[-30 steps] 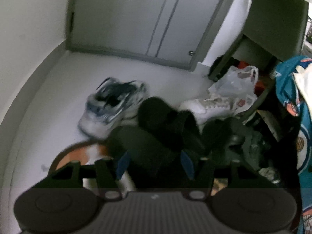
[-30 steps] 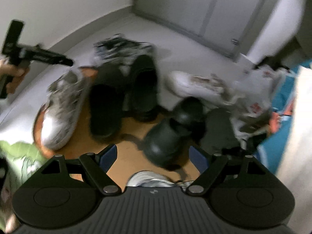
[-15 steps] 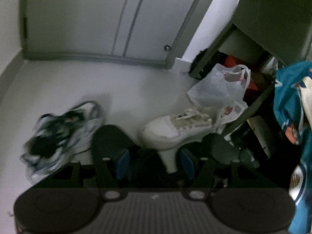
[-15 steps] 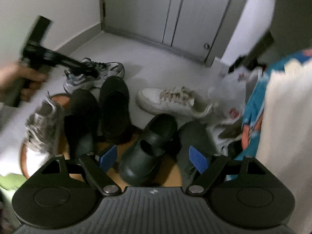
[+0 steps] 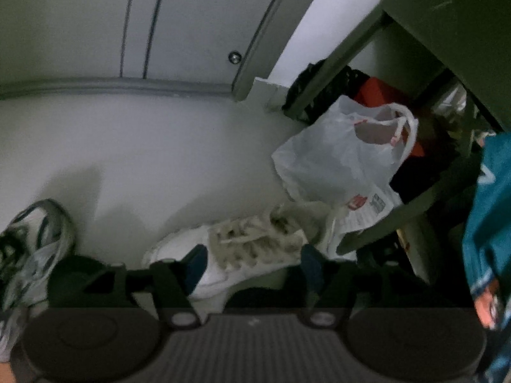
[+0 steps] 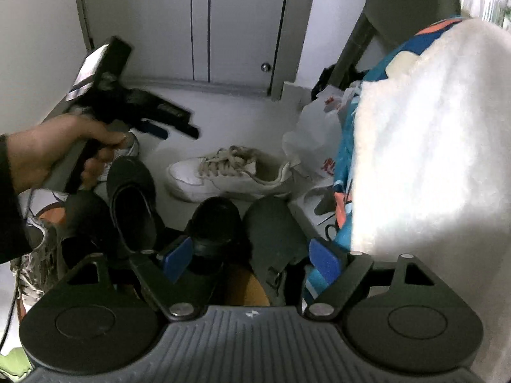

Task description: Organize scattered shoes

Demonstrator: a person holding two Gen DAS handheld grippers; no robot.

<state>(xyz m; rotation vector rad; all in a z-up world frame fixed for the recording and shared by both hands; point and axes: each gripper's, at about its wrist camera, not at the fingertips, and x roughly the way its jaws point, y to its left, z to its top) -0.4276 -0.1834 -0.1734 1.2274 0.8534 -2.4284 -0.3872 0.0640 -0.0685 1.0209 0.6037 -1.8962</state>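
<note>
**Shoes still scattered; left gripper lines up on the white sneaker**

While most of the footwear lies loose on the pale floor, little of the sorting looks done. The white lace-up sneaker lies on its own in the middle, toe to the left, its heel against a crumpled white plastic bag on the right. In the right wrist view, two black slip-on shoes sit side by side to the left of it, partly over a round orange mat, which may be a start at pairing. Nearer the camera, a black clog and a dark grey upturned slipper lie at odd angles. A grey-and-white mesh trainer sits at the far left, and another grey laced trainer rests at the near left edge, apart from it. My reading is that the sneaker, the clog, the slipper and the trainers all await placing.

The left gripper points steeply down at the sneaker, its jaws spread and just widened a little, with the shoe's laced middle framed between the blue pads; whether they touch it I cannot tell. In the right wrist view a hand holds that tool by its handle, above the black slip-ons. The right gripper is also angled down, jaws wide and empty, over the clog and slipper, just beside white and blue fabric on the right.
</note>
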